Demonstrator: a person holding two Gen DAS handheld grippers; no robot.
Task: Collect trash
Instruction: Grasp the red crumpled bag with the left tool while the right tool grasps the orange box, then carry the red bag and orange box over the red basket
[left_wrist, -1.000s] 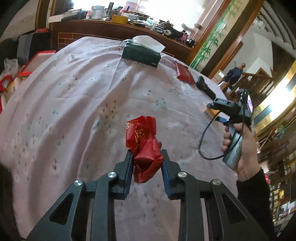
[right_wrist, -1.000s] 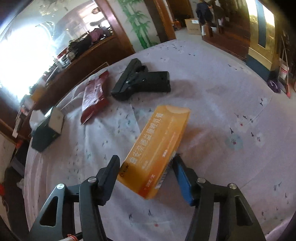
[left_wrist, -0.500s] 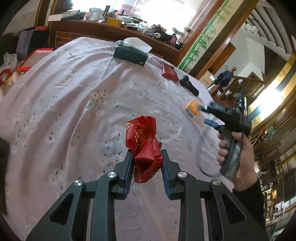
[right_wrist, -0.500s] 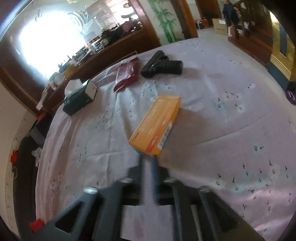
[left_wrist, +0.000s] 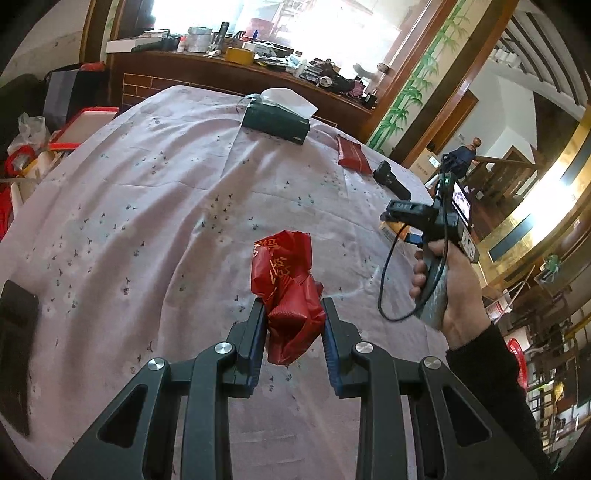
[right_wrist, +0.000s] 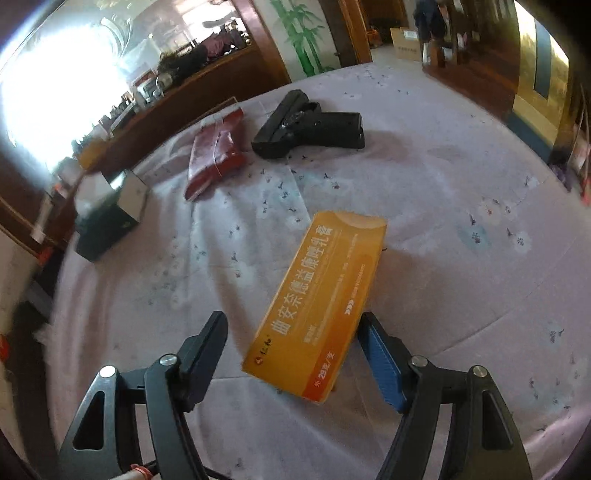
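Observation:
A crumpled red wrapper (left_wrist: 286, 280) sticks up between the pads of my left gripper (left_wrist: 293, 310), which is shut on it above the pale flowered tablecloth (left_wrist: 147, 221). An orange carton (right_wrist: 325, 288) with printed characters lies on the cloth between the jaws of my right gripper (right_wrist: 292, 325). The blue right pad (right_wrist: 380, 354) is at the carton's edge, while the left finger (right_wrist: 207, 343) stands apart from it. In the left wrist view a hand holds the right gripper (left_wrist: 402, 218) over the carton (left_wrist: 395, 229).
A dark tissue box (left_wrist: 275, 120) sits at the far side, with a flat red packet (right_wrist: 216, 155) and a black handheld device (right_wrist: 310, 125) beyond the carton. A black phone (left_wrist: 14, 332) lies at the table's left edge. A cluttered wooden sideboard (left_wrist: 221, 70) stands behind.
The right gripper pulled back from the orange carton half a second ago, then came forward so the carton sits between its jaws again. The left gripper still holds the red wrapper.

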